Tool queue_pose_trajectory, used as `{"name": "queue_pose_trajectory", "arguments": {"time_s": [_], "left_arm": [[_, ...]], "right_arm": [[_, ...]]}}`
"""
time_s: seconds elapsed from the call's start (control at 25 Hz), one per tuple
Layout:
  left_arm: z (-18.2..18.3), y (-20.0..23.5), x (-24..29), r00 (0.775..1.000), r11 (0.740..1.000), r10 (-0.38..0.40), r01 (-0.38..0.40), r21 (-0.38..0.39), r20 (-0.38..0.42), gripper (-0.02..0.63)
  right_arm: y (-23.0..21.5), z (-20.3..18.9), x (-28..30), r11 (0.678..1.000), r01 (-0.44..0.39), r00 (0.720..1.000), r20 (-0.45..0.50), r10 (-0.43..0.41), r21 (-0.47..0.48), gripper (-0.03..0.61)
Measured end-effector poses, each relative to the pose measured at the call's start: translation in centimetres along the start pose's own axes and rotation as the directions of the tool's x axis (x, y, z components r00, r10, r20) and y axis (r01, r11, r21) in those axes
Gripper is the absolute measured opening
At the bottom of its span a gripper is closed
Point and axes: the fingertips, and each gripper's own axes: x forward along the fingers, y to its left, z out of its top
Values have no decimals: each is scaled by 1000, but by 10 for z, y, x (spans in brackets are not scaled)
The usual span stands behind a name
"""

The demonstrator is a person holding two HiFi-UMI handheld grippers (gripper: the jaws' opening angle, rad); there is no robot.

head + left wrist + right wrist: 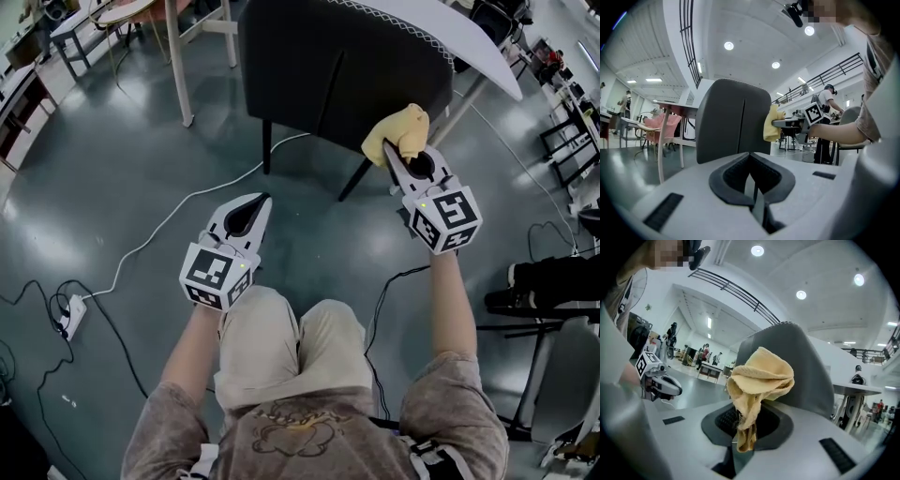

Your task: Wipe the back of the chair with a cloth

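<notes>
The left gripper [255, 206] hangs low and near, its jaws pressed together on nothing, well apart from the chair [347, 75]. Right of it and farther off, the dark chair back stands facing the person. At that back's right edge is the yellow cloth [398, 131], bunched up, its narrow tail clenched in the right gripper [409, 159]. Whether it touches the back I cannot tell.

The grip has only that tail, so dragging across the upholstery could pull the cloth free. With nothing steadying the chair, a firm push might shove it away.

There are one chair, one cloth and two grippers.
</notes>
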Motion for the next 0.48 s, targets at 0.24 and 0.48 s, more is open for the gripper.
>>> {"name": "queue_pose_trajectory", "arguments": {"time_s": [0.24,0.48], "left_arm": [[3,-3,2,1000,1000,-13,13,8,2,9],[2,-1,3,1000,1000,-16,16,6,1,9]], "right_arm": [[-28,-12,-35,995,93,995,-32,-94,-33,64],[-45,-26,-42,993,121,991,-58,-121,-8,64]]}}
